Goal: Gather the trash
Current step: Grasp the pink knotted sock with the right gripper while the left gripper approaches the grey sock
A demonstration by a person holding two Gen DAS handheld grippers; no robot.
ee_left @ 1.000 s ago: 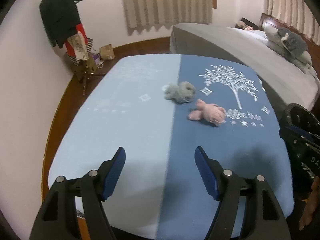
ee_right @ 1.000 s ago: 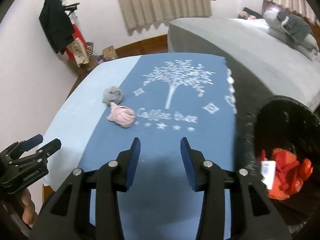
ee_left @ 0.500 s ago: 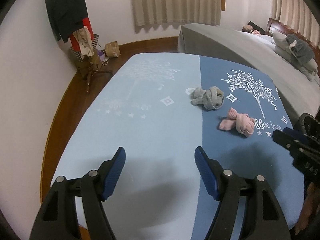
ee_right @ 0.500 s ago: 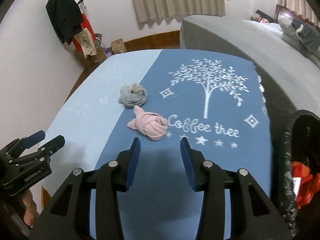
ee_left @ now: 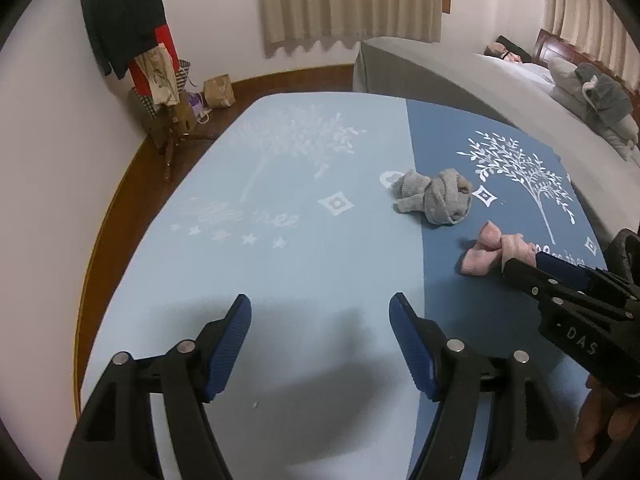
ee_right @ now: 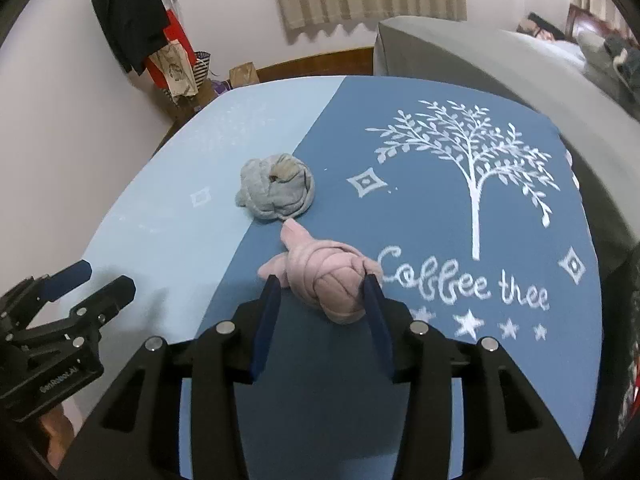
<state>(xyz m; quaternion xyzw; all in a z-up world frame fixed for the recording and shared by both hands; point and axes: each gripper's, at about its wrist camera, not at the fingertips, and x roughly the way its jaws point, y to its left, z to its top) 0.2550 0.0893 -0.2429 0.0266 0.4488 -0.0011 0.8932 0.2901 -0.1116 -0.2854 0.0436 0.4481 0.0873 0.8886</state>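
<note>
The pink knotted cloth lies on the dark blue half of the table cover, just left of the printed word "Coffee". The right gripper has its blue fingers spread to either side of the bundle, about touching its flanks but not visibly squeezing it. Just beyond, on the seam between the light and dark halves, sits the grey knotted cloth. The left gripper hangs wide apart over the near light-blue half, holding nothing. A bed stands far right
</note>
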